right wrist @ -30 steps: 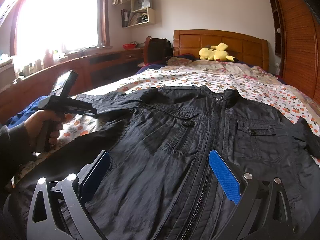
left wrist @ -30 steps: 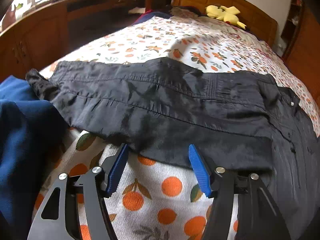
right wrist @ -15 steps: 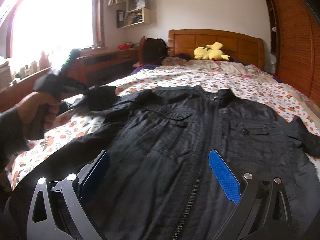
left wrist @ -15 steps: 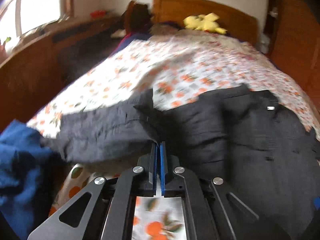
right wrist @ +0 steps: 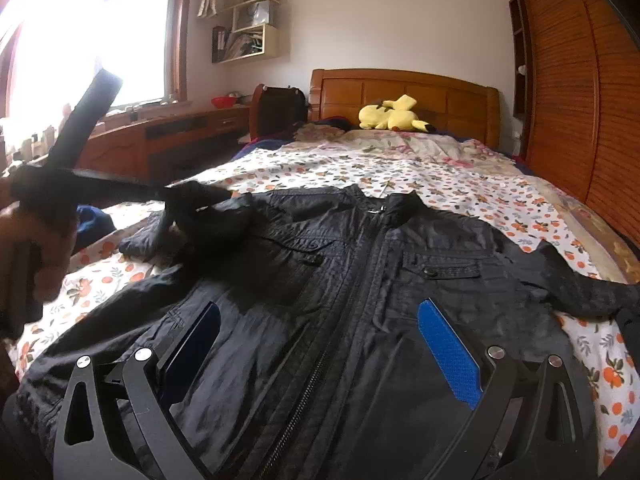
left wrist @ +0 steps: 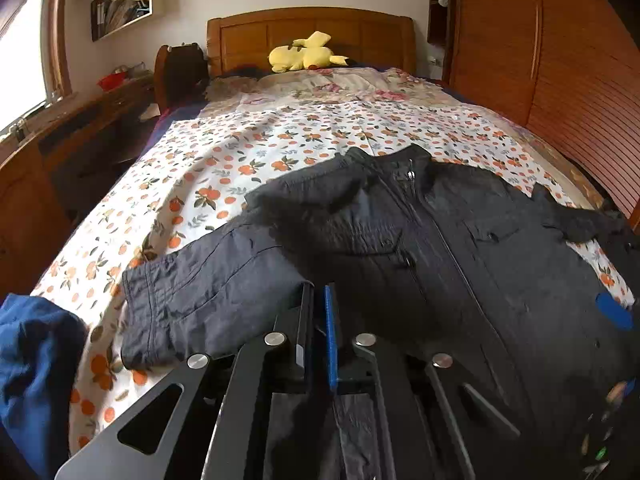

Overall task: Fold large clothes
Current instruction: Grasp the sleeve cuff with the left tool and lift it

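- Left wrist view: your left gripper (left wrist: 319, 320) had its jaws drawn almost together, only a thin slit between the black pad and the blue one. Dark fabric showed between the finger frames below the pads, but whether the pads were pinching it could not be told from here.
- The black jacket (left wrist: 420, 256) lay front up on the orange-print bedsheet (left wrist: 224, 168), zipped, collar toward the headboard (left wrist: 312, 36).
- Its left sleeve (left wrist: 200, 288) was bent across the sheet, cuff end toward the blue garment (left wrist: 36, 364) at the bed's near left corner.
- A yellow plush toy (left wrist: 304, 56) sat by the headboard, well apart from the jacket.
- A blue pad of the other gripper showed at the right edge of this view, over the jacket's hem area.
- Right wrist view: your right gripper (right wrist: 320, 340) had its jaws spread wide, hovering over the lower front of the black jacket (right wrist: 360, 280), one pad on each side of the zipper. Nothing was between them.
- Your left hand (right wrist: 36, 252) showed at the left edge, and the left gripper (right wrist: 176, 196) was raised above the bed with the sleeve (right wrist: 208, 220) bunched at its tip, lifted over the jacket's shoulder.
- The right sleeve (right wrist: 592, 292) trailed off toward the right side of the bedsheet (right wrist: 400, 176).
- The yellow plush toy (right wrist: 390, 118) rested below the headboard (right wrist: 404, 92).
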A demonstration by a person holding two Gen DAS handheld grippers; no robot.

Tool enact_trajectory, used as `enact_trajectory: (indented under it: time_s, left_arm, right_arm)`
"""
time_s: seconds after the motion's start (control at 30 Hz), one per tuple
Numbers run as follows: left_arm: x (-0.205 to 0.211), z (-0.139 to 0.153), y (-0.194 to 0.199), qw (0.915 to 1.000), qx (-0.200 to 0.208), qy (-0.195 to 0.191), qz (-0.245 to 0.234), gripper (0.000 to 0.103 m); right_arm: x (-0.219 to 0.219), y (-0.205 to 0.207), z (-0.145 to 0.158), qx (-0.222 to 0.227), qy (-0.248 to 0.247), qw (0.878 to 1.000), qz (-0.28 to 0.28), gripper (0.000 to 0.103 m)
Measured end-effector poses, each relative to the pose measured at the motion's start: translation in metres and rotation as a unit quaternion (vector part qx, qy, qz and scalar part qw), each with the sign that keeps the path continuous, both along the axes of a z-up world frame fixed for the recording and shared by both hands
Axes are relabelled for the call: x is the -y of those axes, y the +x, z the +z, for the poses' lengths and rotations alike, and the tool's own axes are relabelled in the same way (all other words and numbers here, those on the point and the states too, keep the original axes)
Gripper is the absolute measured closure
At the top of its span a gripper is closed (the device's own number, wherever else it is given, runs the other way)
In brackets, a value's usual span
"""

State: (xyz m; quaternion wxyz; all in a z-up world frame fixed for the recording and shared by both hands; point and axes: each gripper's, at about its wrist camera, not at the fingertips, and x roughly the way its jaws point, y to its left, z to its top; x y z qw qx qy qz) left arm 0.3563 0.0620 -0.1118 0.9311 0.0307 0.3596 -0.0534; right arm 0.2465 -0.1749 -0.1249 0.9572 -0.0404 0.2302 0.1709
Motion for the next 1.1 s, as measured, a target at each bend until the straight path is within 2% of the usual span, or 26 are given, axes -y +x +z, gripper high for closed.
enact_trajectory:
  time_s: [0.13,0.4,0.5,0.83,0.97,1.1]
  left_arm:
    - [-0.008,-0.004,-0.019,0.9999,-0.001,-0.011,-0.006,0.095]
    - [-0.051,-0.001,-0.038,0.9995,0.016,-0.019,0.018,0.054]
    - [-0.076,-0.007,-0.033,0.9992,0.011,-0.013,0.036,0.045]
    - [-0.157,-0.061,0.001,0.9934,-0.053,0.004,0.102,0.044]
    - [-0.171,-0.077,0.015,0.9909,-0.07,0.004,0.115,0.044]
    - [-0.177,-0.088,0.027,0.989,-0.081,0.004,0.124,0.036]
  right_arm:
    - [0.003,-0.005,0.001,-0.009,-0.005,1.0,-0.005,0.007]
    - [-0.01,-0.012,0.008,-0.017,0.009,1.0,0.001,0.007]
    - [-0.017,-0.014,0.006,-0.017,0.007,1.0,0.008,0.007]
    - [-0.037,-0.01,-0.008,-0.028,-0.013,0.999,0.014,0.007]
    - [-0.042,-0.005,-0.016,-0.036,-0.021,0.999,0.015,0.007]
    - [-0.044,-0.002,-0.018,-0.039,-0.021,0.999,0.015,0.007]
